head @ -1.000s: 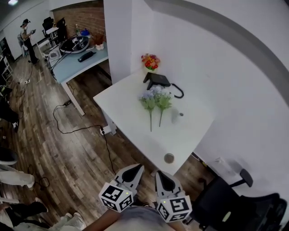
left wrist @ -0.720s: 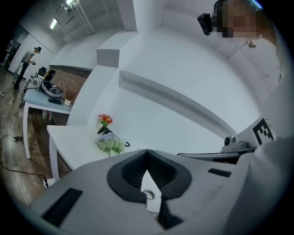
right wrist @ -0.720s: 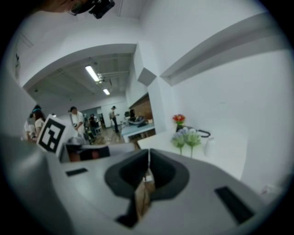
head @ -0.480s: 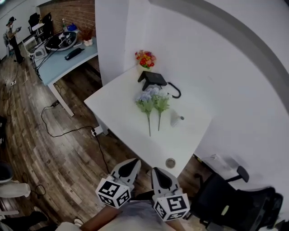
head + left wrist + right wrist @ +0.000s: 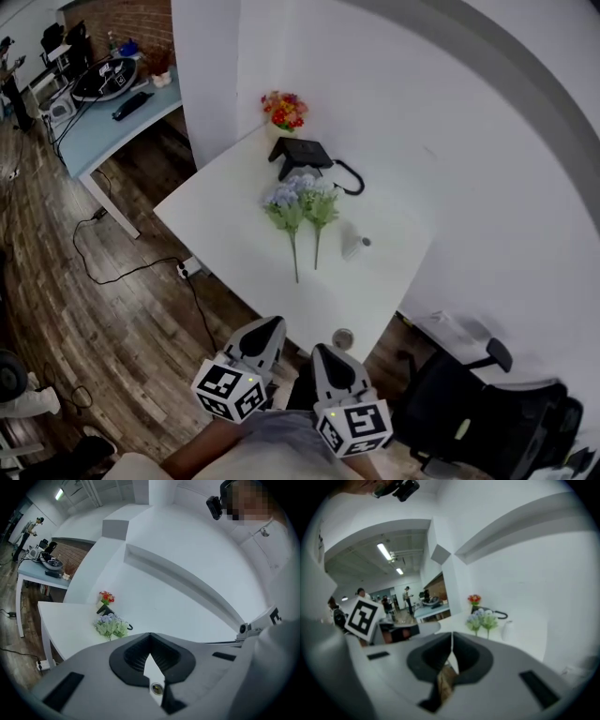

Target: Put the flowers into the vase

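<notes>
Flowers [image 5: 300, 208] lie flat on the counter [image 5: 234, 234] just beside the vase [image 5: 353, 247], none placed yet. My left gripper [image 5: 268, 330] and right gripper [image 5: 328, 356], both closed and empty, hover at the counter's near edge.

Two pale-blue artificial flowers [image 5: 298, 217] lie on the white desk [image 5: 220, 225], with a small white vase [image 5: 353, 247] just beside them. The left hand-held gripper [image 5: 271, 326] and right hand-held gripper [image 5: 324, 352] hover near its closest corner.

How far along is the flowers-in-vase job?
Done: nothing; both flowers lie on the table beside the white vase. In hand: nothing; left gripper and right gripper are shut and empty, near the table's edge. Left: grasp each stem, place it in the vase.
</notes>
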